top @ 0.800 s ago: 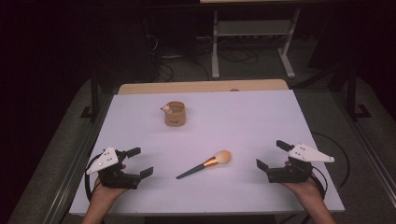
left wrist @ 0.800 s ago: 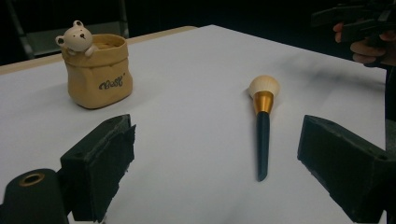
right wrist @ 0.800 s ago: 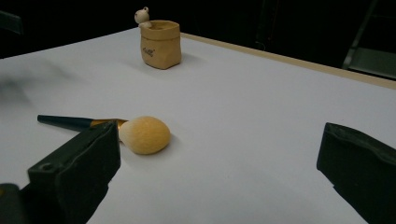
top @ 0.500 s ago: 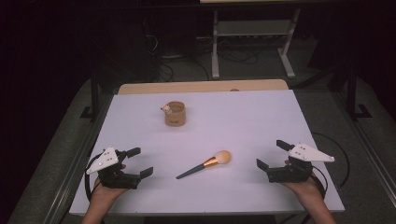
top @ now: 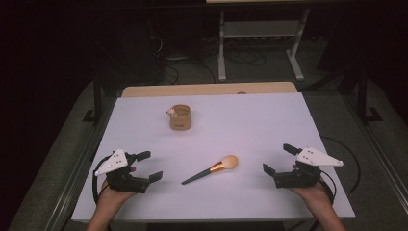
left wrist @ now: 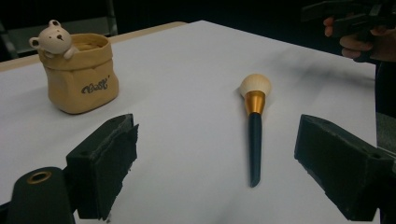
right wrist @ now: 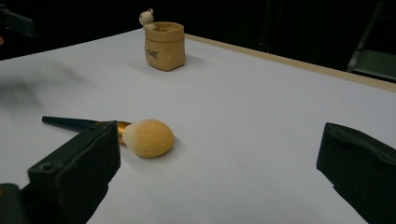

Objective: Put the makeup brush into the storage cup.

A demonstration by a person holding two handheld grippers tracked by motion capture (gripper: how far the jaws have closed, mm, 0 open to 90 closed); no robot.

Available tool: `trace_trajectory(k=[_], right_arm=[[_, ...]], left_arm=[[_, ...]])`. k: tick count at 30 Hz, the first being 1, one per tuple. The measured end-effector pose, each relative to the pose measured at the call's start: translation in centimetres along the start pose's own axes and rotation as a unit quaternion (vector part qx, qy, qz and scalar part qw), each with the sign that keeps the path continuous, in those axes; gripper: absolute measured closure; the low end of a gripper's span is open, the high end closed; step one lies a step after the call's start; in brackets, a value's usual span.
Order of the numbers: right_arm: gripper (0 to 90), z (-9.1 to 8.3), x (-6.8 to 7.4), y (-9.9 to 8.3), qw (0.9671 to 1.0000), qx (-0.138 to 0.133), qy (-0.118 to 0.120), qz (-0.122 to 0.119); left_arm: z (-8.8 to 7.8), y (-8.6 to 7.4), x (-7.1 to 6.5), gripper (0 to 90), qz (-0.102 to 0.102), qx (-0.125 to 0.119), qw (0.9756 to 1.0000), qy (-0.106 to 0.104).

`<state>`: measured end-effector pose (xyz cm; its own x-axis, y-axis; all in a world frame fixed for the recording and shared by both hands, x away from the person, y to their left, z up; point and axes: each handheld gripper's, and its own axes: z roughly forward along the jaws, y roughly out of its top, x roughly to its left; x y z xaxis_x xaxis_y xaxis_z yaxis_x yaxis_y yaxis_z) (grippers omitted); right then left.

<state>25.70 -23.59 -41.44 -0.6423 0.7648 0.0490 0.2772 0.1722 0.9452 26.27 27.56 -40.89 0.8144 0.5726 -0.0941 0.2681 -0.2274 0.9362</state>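
A makeup brush point(top: 211, 169) lies flat on the white table point(top: 269, 125), near the front edge and about midway between the two hands — its round, pale bristle head points toward the right gripper point(top: 278, 159) and its dark handle toward the left gripper point(top: 149, 165). Both grippers rest low at the front corners of the table, each with its jaws spread wide and nothing between them; neither touches the brush. From the left gripper view the brush point(left wrist: 253, 126) lies ahead between the jaws, handle end nearest. From the right gripper view the bristle head point(right wrist: 148, 137) sits just beside one jaw. Farther back stands a small tan pot point(top: 180, 117) with a little bear figure on its rim — well apart from the brush.
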Motion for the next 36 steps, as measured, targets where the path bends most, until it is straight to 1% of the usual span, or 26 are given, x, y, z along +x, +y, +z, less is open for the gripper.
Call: trace_trajectory(k=[1, 2, 4, 8, 12, 14, 17, 20, 22, 26, 27, 28, 32, 36], right_arm=[[0.0, 0.0, 0.0, 0.0, 1.0000, 0.000, 0.000, 0.000], [0.0, -0.1, -0.1, 0.0, 1.0000, -0.004, -0.003, 0.001], [0.0, -0.2, -0.1, 0.0, 1.0000, -0.008, -0.004, -0.001], [0.0, -0.3, -0.2, 0.0, 0.9999, -0.013, -0.007, 0.004], [0.0, -0.3, -0.2, 0.0, 0.9999, -0.011, -0.009, 0.004], [0.0, -0.3, -0.2, 0.0, 0.9999, -0.010, -0.008, 0.003], [0.0, -0.2, -0.2, 0.0, 0.9999, -0.012, -0.007, 0.005], [0.0, -0.2, -0.3, 0.0, 0.9999, -0.013, -0.006, 0.005], [0.0, -0.2, -0.3, 0.0, 0.9999, -0.013, -0.006, 0.005], [0.0, -0.3, -0.3, 0.0, 0.9998, -0.015, -0.008, 0.009], [0.0, -0.4, -0.3, 0.0, 0.9998, -0.018, -0.010, 0.004], [0.0, -0.4, -0.3, 0.0, 0.9998, -0.018, -0.010, 0.005], [0.0, -0.5, -0.3, 0.1, 0.9997, -0.022, -0.011, 0.009], [0.0, -0.4, -0.4, 0.1, 0.9996, -0.024, -0.013, 0.006]], left_arm=[[0.2, 0.1, 0.0, 12.4, -0.001, -0.003, 1.0000, -0.002], [0.3, 0.2, 0.0, 12.3, 0.001, -0.001, 1.0000, -0.002], [0.4, 0.2, -0.1, 11.6, -0.001, -0.001, 1.0000, -0.005], [0.9, 0.4, -0.2, 10.8, 0.004, 0.003, 0.9999, -0.009], [1.1, 0.6, -0.3, 10.7, 0.005, 0.003, 0.9999, -0.011], [1.2, 0.6, -0.2, 10.7, 0.010, 0.006, 0.9999, -0.012], [1.4, 0.6, -0.3, 10.7, 0.006, 0.003, 0.9999, -0.015], [1.9, 0.9, -0.4, 10.7, 0.015, 0.007, 0.9997, -0.019], [2.2, 1.1, -0.4, 10.7, 0.017, 0.005, 0.9996, -0.021], [2.6, 1.4, -0.5, 10.7, 0.018, 0.004, 0.9995, -0.026], [2.7, 1.5, -0.5, 10.8, 0.017, 0.003, 0.9995, -0.027], [2.8, 1.5, -0.6, 10.8, 0.015, 0.001, 0.9995, -0.028], [2.9, 1.5, -0.6, 10.7, 0.014, 0.002, 0.9994, -0.032], [2.8, 1.6, -0.5, 10.8, 0.014, 0.001, 0.9994, -0.033]])
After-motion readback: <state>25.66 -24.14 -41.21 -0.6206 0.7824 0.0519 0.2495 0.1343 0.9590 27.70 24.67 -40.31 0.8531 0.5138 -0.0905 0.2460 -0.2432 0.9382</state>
